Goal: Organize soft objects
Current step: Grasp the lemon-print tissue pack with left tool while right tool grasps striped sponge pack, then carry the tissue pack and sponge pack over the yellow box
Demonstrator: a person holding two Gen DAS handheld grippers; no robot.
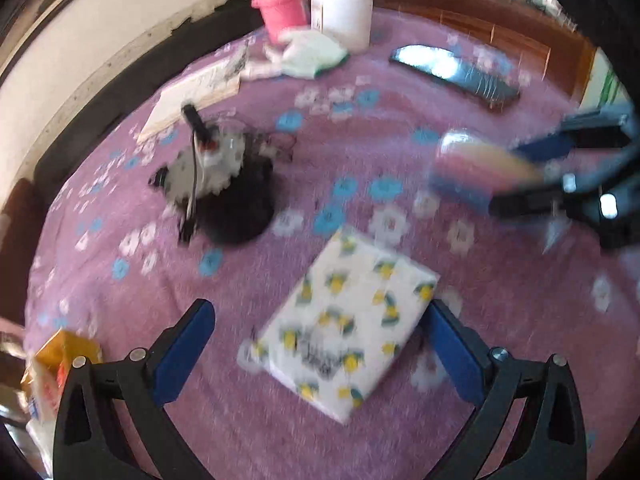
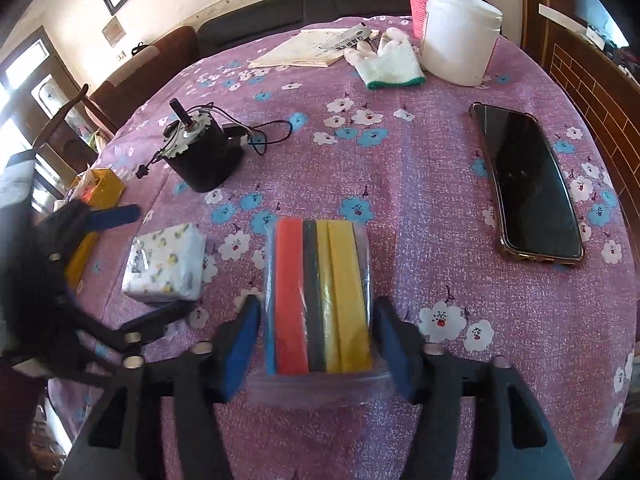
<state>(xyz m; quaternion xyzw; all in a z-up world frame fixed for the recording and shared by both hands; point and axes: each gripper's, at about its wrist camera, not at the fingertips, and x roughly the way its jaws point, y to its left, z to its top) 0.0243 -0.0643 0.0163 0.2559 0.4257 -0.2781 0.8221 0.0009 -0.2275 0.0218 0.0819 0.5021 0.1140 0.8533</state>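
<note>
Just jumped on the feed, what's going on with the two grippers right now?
Both grippers are working over the purple flowered tablecloth. The right gripper straddles the wrapped pack of coloured sponges; a thin gap shows at each pad, so it isn't clamped. The left gripper is wide open around the tissue pack, not pressing it. The glove, phone and motor lie untouched.
</note>
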